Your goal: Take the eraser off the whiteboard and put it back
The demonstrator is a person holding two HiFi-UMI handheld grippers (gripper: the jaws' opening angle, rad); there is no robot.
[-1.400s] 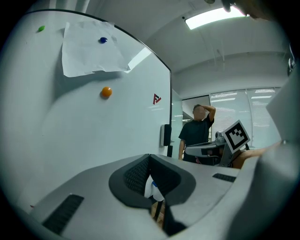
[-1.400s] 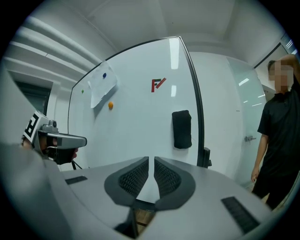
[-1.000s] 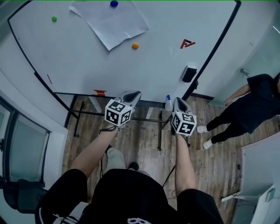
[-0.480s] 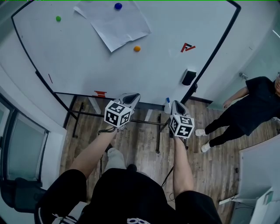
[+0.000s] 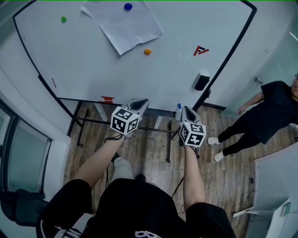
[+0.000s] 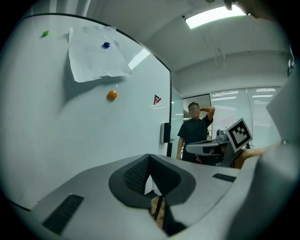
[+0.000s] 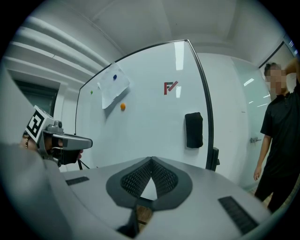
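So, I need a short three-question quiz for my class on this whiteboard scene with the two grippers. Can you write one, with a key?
1. True or false: the eraser sits on the whiteboard, near its right edge.
2. Which one pins the paper sheet? A green magnet, B blue magnet, C orange magnet.
3. Fill in: the left gripper and the right gripper are both ____, with nothing held.
Key: 1 true; 2 B; 3 shut.
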